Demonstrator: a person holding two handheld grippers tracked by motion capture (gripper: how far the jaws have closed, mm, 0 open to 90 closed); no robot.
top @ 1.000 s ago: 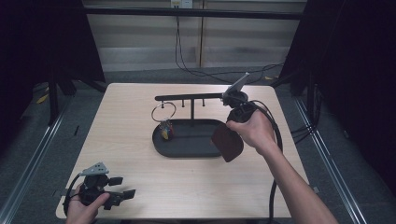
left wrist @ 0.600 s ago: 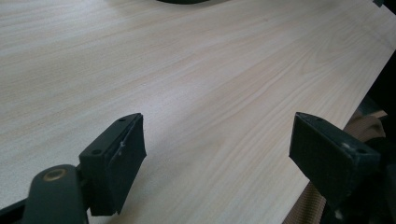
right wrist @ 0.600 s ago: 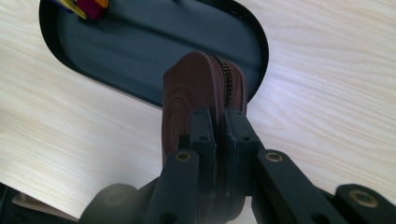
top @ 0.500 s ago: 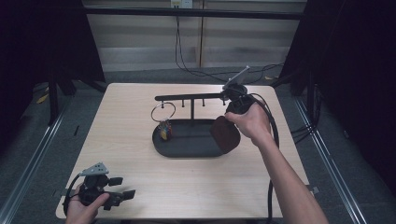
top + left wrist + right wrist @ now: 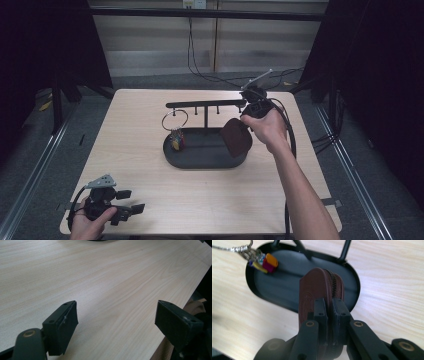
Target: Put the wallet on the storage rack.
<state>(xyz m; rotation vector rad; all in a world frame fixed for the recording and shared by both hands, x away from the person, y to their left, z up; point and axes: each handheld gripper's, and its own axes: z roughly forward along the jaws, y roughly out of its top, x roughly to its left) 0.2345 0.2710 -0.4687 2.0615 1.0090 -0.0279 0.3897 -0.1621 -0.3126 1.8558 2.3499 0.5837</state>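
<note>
At the lower left of the high view the left gripper [image 5: 116, 209] rests by the near edge of the table [image 5: 135, 130], just as it did a second ago; in its own view its jaws stand wide apart over bare wood, with nothing between them.

Further right, toward the middle, sits the black oval tray [image 5: 200, 157] with its stand, a key ring with coloured tags [image 5: 176, 140] hanging down at the tray's left end. None of that has shifted.

The change is at the right. The right gripper [image 5: 248, 119] is clamped on a brown zipped pouch [image 5: 322, 290], jaws nearly together on its edge, and over the last second the hand has drifted a little left and down, so the pouch [image 5: 236, 137] now hangs over the tray's right end rather than beside it. My guess is that the pouch is bound for the tray, or possibly for a peg on the stand.
</note>
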